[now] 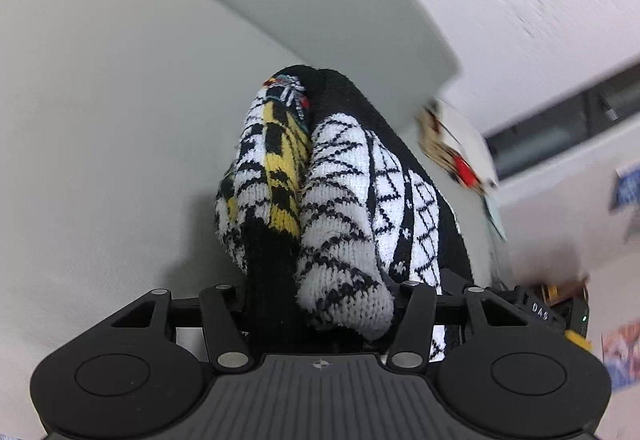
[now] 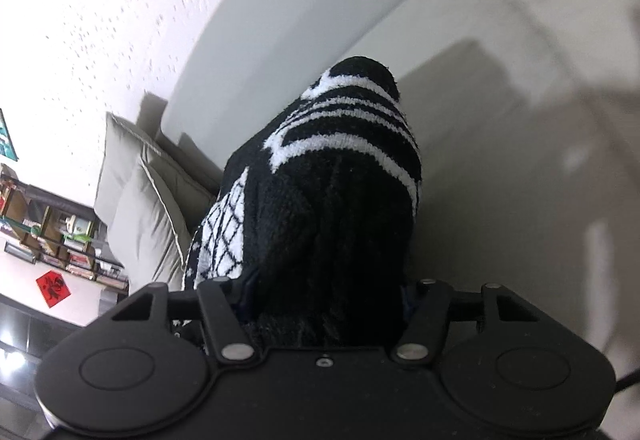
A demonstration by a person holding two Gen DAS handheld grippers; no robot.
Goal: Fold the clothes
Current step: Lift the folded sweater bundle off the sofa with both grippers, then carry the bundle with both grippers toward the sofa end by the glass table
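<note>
- Your left gripper (image 1: pixel 320 304) pinches a thick bunch of the black, white and yellow knitted sweater (image 1: pixel 336 199), which bulges up between its fingers.
- Your right gripper (image 2: pixel 324 304) is clamped on a black-and-white striped part of the same sweater (image 2: pixel 340 199).
- The sweater is lifted above the pale grey bed (image 1: pixel 100 139).
- Far on the left of the right view, grey square pillows (image 2: pixel 144 199) lean by the white speckled wall (image 2: pixel 100 19).

A black-and-white patterned knit sweater (image 1: pixel 344 199) (some yellow) hangs bunched, lifted.
</note>
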